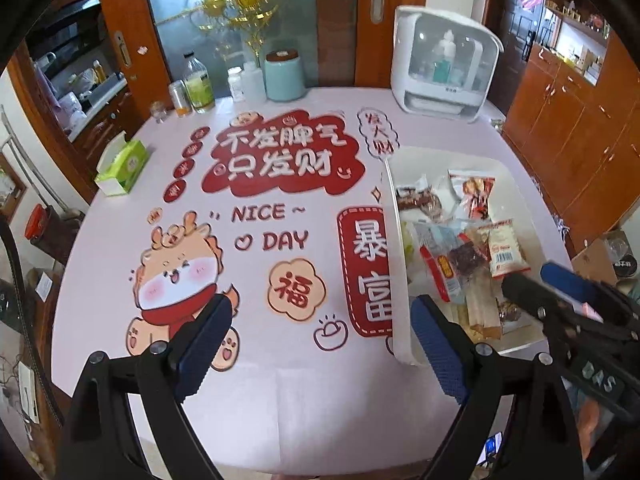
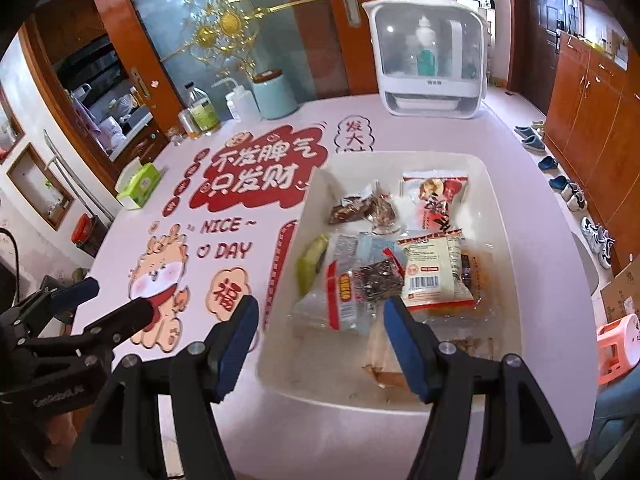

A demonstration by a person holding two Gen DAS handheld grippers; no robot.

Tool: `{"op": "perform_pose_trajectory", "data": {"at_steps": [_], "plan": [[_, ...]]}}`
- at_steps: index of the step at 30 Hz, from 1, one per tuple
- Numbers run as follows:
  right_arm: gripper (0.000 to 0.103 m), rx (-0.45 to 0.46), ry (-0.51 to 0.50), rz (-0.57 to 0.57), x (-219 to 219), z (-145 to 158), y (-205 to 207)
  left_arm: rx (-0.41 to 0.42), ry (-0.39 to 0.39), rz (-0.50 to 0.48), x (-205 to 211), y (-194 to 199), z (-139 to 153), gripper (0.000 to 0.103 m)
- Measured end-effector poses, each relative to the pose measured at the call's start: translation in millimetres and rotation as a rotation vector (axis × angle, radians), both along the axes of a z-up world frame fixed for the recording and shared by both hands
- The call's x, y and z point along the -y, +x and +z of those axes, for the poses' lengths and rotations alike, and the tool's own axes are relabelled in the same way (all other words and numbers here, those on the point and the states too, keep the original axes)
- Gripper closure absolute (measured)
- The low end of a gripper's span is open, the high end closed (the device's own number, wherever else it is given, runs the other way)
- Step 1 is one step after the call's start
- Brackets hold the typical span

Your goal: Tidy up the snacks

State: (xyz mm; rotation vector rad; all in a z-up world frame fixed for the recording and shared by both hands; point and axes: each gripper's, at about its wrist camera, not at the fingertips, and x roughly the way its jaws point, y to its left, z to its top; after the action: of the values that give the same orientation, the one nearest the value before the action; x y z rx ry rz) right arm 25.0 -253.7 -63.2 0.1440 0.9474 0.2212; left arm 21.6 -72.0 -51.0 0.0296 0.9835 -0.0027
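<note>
Left wrist view
Left hand-held gripper: your jaws stand wide at the bottom of the frame, with nothing between them but the printed cloth.
Table: it fills the middle of the frame under a pink cloth with red lettering and a cartoon dragon.
Tray: white, at right of centre; your right finger sits just beside its near left corner.
Snacks: a loose heap of packets inside the tray, a white barcoded pack on top at right.
Right hand-held gripper: it enters from the lower right, over the tray's near right part; from here you cannot tell how far it gapes.
Tissue box: green, at the table's left edge.

Right wrist view
Right hand-held gripper: your jaws are partly open and empty, poised above the tray's near left corner.
Tray: centre right, its rim running between your fingers.
Snacks: all inside the tray, brown packs at the back, clear and red ones in front.
Left hand-held gripper: lower left, above the dragon print, jaws apart.
Dispenser: white, at the table's far side, top centre right.
</note>
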Motion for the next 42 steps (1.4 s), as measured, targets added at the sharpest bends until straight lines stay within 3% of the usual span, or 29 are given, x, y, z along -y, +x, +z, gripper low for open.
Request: {"op": "perform_pose_trajectory", "data": {"at_steps": [3,13,22,42], "plan": [[0.037,0.002,0.047,-0.003,-5,11,-7,0.026,-0.006,0.023,-2,-5,11,0.01],[0.033,0.079,-0.044,-0.023,-29,37,-26,0.036,-0.027,0.022,-14,-18,20,0.01],[0.033,0.087,-0.045,-0.029,-36,42,-35,0.066,0.016,0.023,-18,-28,28,0.01],[0.033,0.068,-0.069,-0.038,-39,38,-39,0.044,0.009,0.02,-21,-30,23,0.01]]}}
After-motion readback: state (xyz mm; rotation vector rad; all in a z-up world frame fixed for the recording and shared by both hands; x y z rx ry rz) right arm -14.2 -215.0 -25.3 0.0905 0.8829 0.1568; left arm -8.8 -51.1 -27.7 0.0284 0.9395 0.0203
